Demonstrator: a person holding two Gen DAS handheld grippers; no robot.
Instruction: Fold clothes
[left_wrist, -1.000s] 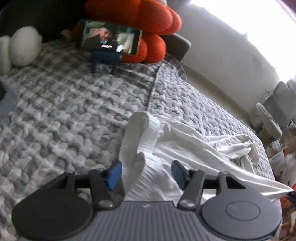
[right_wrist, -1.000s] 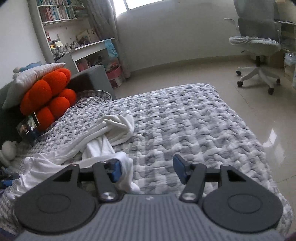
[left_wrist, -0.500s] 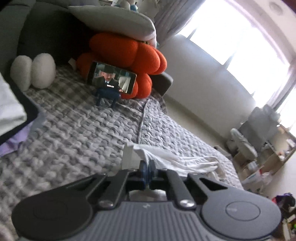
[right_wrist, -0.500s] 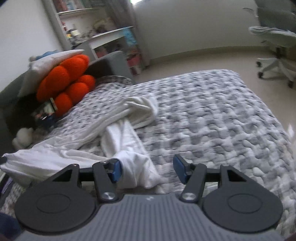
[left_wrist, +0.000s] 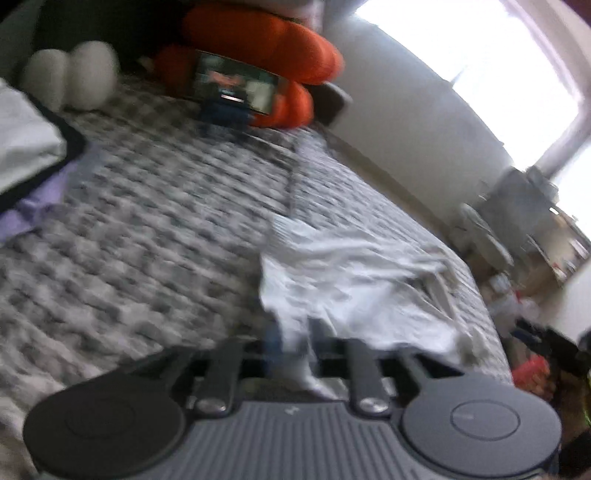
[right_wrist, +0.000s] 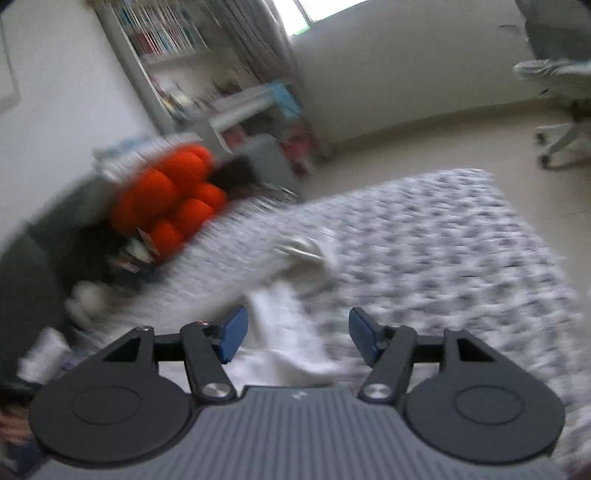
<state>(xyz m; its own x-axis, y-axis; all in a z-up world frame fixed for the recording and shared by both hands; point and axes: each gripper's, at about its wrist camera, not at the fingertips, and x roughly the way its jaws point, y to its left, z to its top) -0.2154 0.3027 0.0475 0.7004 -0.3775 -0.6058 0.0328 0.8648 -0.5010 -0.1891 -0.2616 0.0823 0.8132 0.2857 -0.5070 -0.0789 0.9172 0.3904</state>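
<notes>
1. Left wrist view: left hand-held gripper (left_wrist: 291, 354) is pinched nearly closed on a bunched corner of the white garment (left_wrist: 354, 280). The rest of the cloth trails forward and to the right of it, rumpled on the grey knitted bedspread (left_wrist: 140, 236).
2. Right wrist view: right hand-held gripper (right_wrist: 293, 334) stands wide, blue pads well apart, holding nothing. A strip of the same white garment (right_wrist: 284, 332) lies between and just ahead of the pads.
3. Both views are smeared with motion blur.
4. Risk: the left grip is on a small wad, so a tug could slip it free or drag the whole cloth into a heap.
5. Risk: with the right hand-held gripper empty, the far cloth is uncontrolled; creases could set in.
6. Risk: the pads might catch the bedspread's loose knit along with the cloth.
7. Writing: none legible. The phone screen (left_wrist: 236, 86) ahead, against the orange cushion (left_wrist: 258, 33), is too blurred to read.
</notes>
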